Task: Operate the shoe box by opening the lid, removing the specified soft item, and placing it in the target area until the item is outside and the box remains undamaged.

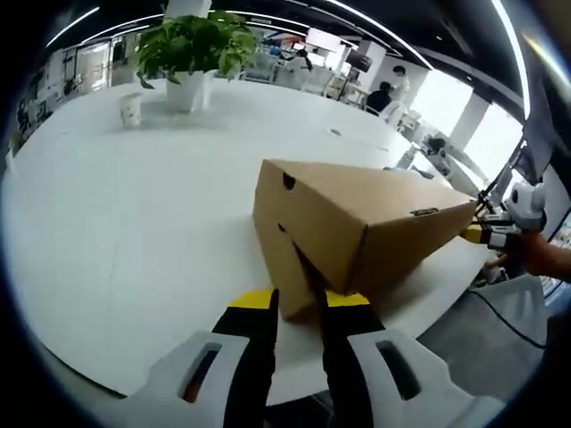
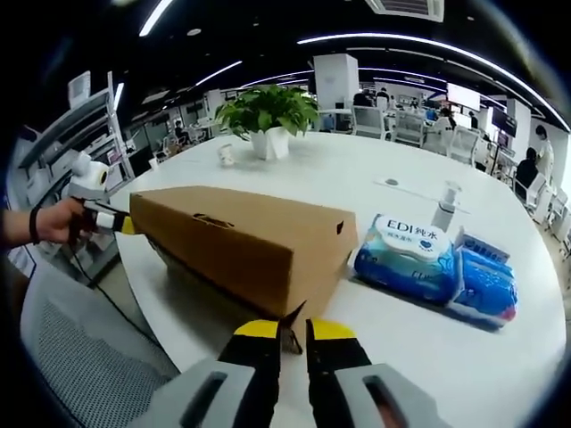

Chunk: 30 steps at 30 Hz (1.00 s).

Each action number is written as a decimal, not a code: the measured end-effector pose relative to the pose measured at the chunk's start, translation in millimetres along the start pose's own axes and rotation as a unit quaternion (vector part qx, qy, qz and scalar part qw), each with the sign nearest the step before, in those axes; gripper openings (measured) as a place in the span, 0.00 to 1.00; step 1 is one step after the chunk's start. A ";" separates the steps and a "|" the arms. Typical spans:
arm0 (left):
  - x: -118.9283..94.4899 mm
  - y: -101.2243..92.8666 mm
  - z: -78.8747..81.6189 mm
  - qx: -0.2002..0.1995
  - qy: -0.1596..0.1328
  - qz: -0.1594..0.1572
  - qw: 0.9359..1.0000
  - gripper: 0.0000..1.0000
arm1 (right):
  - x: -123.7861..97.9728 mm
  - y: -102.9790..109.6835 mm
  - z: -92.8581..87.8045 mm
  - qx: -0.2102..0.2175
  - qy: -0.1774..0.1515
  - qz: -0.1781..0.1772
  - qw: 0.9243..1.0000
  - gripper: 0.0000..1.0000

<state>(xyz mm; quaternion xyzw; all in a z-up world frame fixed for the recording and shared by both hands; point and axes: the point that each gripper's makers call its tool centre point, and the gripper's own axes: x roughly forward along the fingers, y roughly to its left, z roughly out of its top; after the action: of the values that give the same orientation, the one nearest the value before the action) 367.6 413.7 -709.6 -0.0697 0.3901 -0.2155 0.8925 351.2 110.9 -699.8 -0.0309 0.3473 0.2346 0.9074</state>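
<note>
Still closed, the shoe box is seen at centre frame on the white table, pinched at opposite ends by the left gripper and right gripper. Lid opening and item removal are judged yet undone; wipe packs lie at right.

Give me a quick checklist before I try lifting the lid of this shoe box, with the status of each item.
1. Box sits on the table: ok.
2. Lid open: not ok, it looks closed.
3. Left gripper at the box's near corner, jaws nearly together: ok; whether they pinch cardboard, cannot tell.
4. Right gripper at the opposite end, jaws close around the corner edge: ok; grip cannot tell.
5. Wipes packs lie beside the box, close to it: ok, but watch them.
6. Soft item inside: cannot tell, hidden.
</note>
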 end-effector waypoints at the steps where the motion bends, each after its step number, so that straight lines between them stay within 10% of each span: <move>1: -0.1 -0.4 -0.7 0.003 0.000 0.001 1.000 0.17 | -0.1 0.0 -0.1 0.000 0.000 0.000 1.000 0.05; 30: -5.5 -3.1 -14.4 0.028 0.014 -0.003 1.000 0.18 | 5.1 7.1 -10.1 0.004 0.005 0.014 1.000 0.05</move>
<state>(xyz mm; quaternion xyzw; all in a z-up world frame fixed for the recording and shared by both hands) 352.7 413.9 -714.9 -0.0429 0.3962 -0.2298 0.8879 345.1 117.1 -710.0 -0.0232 0.3529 0.2455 0.9026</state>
